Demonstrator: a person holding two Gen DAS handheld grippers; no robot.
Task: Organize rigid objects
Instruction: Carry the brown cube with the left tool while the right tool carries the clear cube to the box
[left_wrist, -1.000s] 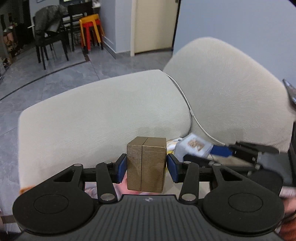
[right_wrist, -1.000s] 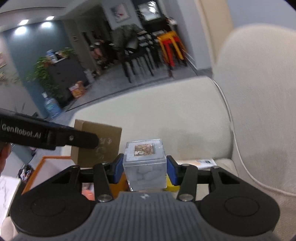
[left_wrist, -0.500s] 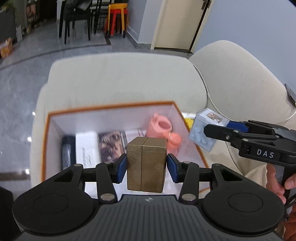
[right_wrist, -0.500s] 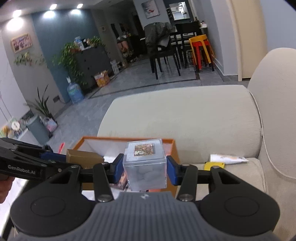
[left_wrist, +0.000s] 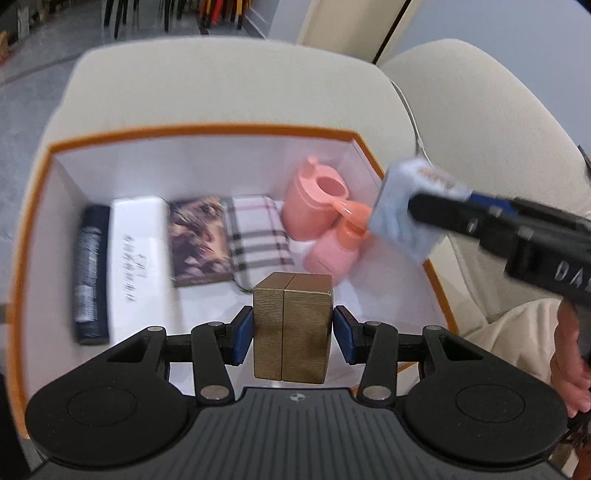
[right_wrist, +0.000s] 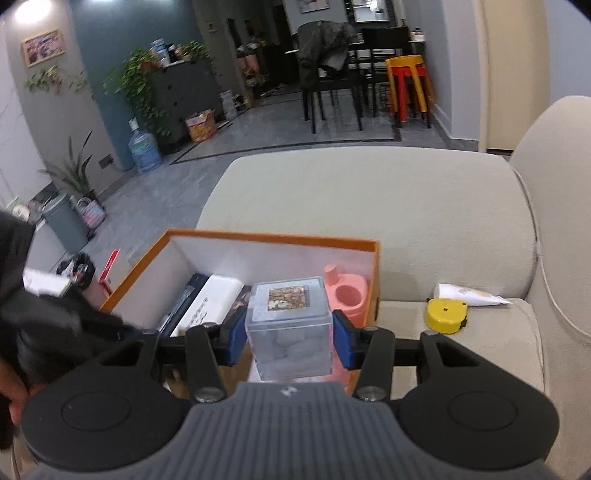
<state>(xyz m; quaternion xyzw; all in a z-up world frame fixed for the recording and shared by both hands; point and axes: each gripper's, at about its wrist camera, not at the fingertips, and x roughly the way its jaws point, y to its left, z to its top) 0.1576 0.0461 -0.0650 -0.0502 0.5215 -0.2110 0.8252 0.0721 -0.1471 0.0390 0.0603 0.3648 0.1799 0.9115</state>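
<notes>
Sofa (right_wrist: 369, 192), orange box (left_wrist: 207, 130) below fingers | left gripper (left_wrist: 292, 334) pinches stiff gold box (left_wrist: 291, 328) by flat sides | right gripper (right_wrist: 289, 341) pinches slick clear cube (right_wrist: 290, 325).

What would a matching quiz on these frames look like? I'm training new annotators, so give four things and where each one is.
Things:
1. gold box
2. clear cube
3. pink jug
4. yellow tape measure

Places:
A. on the sofa cushion, outside the orange box
B. between the right tongs
C. lying inside the orange box
D. between the left tongs

Pairs: 1-D, 2-B, 3-C, 4-A
</notes>
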